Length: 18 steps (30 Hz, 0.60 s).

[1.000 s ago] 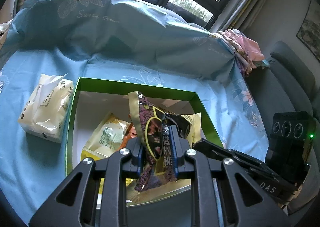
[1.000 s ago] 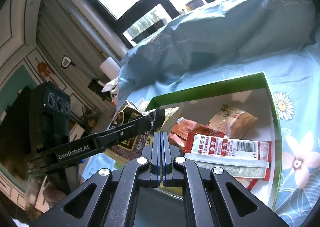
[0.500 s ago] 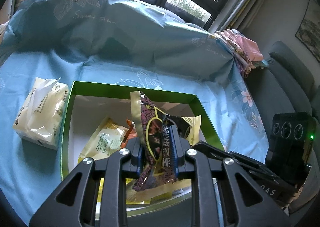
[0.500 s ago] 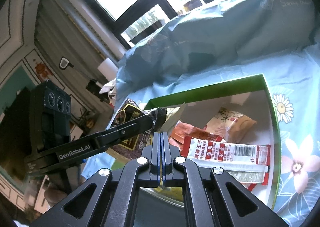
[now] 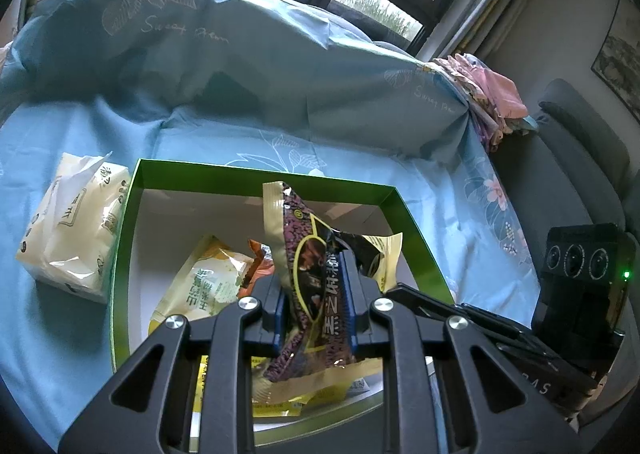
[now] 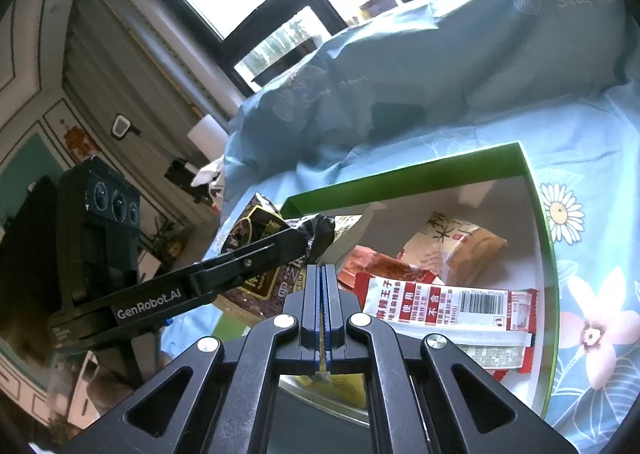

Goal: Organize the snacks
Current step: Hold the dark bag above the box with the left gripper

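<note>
My left gripper [image 5: 314,274] is shut on a dark brown and gold snack packet [image 5: 308,266] and holds it above the green box [image 5: 256,178]. The packet also shows in the right wrist view [image 6: 260,238], pinched by the left gripper's fingers [image 6: 280,242]. My right gripper [image 6: 323,274] is shut over the box's near edge; a yellow scrap shows low between its fingers, and I cannot tell whether it is gripped. Inside the box lie a yellow-green packet [image 5: 204,286], a red-white barcode packet [image 6: 452,310], an orange packet [image 6: 380,266] and a beige packet [image 6: 460,242].
A cream tissue pack [image 5: 76,222] lies left of the box on the blue floral cloth [image 5: 460,190]. The cloth rises into a covered hump [image 5: 240,62] behind the box. A grey chair [image 5: 580,158] stands at the right.
The left gripper with the dark packet has shifted slightly over the box; the box and tissue pack sit a little differently in its view. The right gripper stays shut.
</note>
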Each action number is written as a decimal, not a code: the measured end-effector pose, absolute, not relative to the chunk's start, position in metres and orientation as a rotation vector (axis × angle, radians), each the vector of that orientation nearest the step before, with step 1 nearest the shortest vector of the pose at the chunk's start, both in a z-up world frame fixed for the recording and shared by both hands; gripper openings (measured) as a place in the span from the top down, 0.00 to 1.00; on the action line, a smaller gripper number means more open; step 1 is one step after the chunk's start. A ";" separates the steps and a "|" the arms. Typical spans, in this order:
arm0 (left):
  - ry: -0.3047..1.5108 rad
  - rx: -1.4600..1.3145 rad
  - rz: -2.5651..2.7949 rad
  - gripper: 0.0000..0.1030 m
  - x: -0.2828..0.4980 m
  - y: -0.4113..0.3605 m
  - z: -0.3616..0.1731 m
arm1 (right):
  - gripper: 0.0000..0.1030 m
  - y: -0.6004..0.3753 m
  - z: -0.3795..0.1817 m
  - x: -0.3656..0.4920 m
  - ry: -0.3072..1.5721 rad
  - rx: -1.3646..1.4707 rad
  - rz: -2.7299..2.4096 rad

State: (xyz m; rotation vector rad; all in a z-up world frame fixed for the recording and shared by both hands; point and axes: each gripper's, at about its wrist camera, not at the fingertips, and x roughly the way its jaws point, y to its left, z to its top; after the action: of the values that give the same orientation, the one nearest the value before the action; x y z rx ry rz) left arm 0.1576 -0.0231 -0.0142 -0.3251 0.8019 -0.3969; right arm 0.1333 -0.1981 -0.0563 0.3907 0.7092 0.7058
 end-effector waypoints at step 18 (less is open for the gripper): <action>0.809 -0.299 -0.390 0.80 0.160 -0.028 -0.018 | 0.98 -0.199 -0.060 0.135 0.717 0.386 0.693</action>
State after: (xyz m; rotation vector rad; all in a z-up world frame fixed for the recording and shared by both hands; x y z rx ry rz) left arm 0.1598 -0.0281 -0.0183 -0.2989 0.8089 -0.3900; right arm 0.1348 -0.1994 -0.0598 0.3862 0.7169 0.6934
